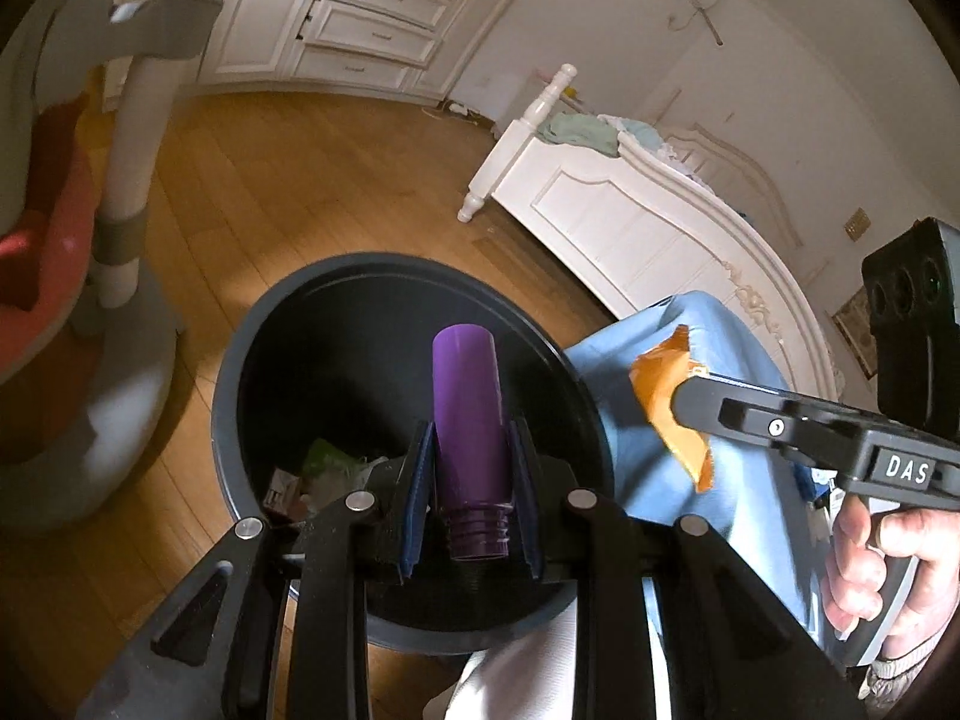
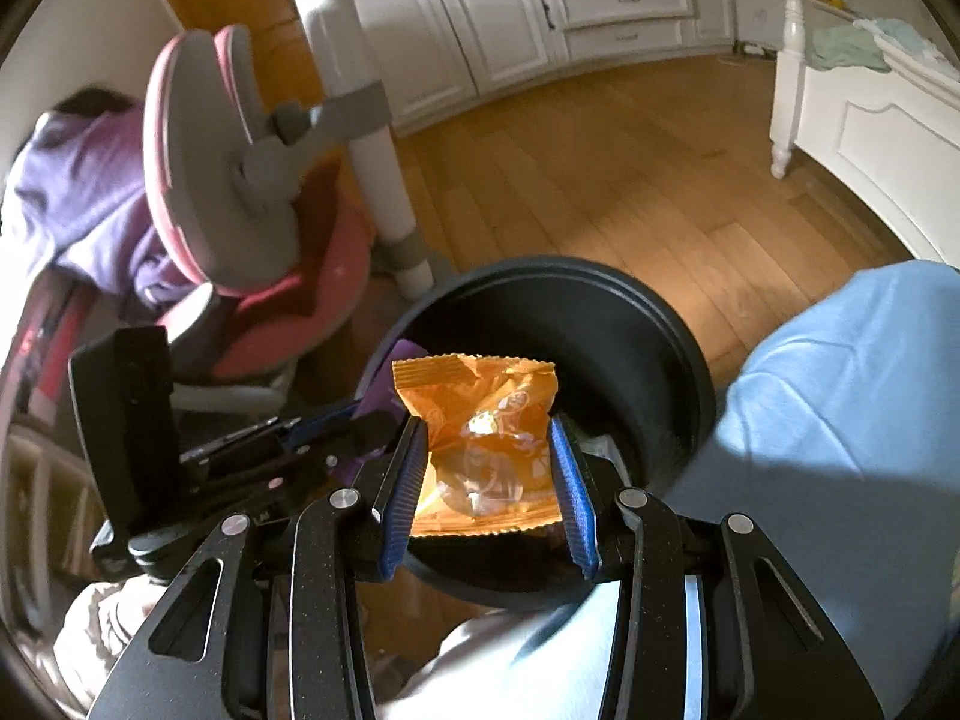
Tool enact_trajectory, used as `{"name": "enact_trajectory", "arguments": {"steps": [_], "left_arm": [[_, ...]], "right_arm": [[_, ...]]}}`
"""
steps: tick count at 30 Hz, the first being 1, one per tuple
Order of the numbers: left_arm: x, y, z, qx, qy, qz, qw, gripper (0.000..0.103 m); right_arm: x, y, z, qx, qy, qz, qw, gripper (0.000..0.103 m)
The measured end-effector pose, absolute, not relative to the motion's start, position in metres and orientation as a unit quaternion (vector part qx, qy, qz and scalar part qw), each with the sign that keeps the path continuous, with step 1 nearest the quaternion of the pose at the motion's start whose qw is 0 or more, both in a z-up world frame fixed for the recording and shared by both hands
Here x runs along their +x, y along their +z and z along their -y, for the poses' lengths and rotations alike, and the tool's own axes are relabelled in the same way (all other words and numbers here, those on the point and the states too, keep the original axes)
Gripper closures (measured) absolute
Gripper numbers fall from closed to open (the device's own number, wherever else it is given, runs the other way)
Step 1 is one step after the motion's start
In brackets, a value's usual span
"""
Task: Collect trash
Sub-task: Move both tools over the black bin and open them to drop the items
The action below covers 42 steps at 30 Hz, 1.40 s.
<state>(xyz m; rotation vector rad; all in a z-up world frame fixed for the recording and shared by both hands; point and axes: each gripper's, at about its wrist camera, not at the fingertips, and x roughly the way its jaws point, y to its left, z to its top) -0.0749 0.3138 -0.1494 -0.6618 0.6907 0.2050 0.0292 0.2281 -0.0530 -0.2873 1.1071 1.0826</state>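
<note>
Two loads hanging over bin [image 1: 240,372]: left gripper [image 1: 471,462] pinching purple bottle [image 1: 468,414], right gripper [image 2: 489,468] pinching orange wrapper [image 2: 480,420]; you are needing both centred over opening before releasing.

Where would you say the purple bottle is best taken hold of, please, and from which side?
On its smooth round body, as the left tool does now: pads on opposite sides of the purple bottle, coming from the threaded neck end. The straight walls give the flat pads an even seat, whereas the ridged, narrower neck would not. It hangs over the dark bin.
</note>
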Motion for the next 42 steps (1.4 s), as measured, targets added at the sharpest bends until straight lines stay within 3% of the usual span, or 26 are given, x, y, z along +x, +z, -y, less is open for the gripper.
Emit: {"name": "enact_trajectory", "arguments": {"steps": [22, 33, 35, 37, 42], "left_arm": [[-0.068, -0.162, -0.317, -0.317, 0.109, -0.351, 0.874, 0.077], [-0.069, -0.152, -0.314, -0.304, 0.123, -0.356, 0.875, 0.074], [-0.069, -0.148, -0.311, -0.300, 0.126, -0.357, 0.876, 0.064], [-0.073, -0.139, -0.307, -0.294, 0.138, -0.349, 0.879, 0.043], [-0.075, -0.113, -0.290, -0.282, 0.132, -0.327, 0.892, 0.041]], "right_arm": [[0.030, -0.073, -0.230, -0.152, 0.482, -0.487, 0.712, 0.060], [0.033, -0.064, -0.213, -0.129, 0.486, -0.477, 0.721, 0.045], [0.034, -0.055, -0.201, -0.108, 0.495, -0.469, 0.723, 0.039], [0.033, -0.046, -0.185, -0.081, 0.504, -0.461, 0.726, 0.039], [0.037, -0.017, -0.119, 0.010, 0.513, -0.429, 0.743, 0.036]]}}
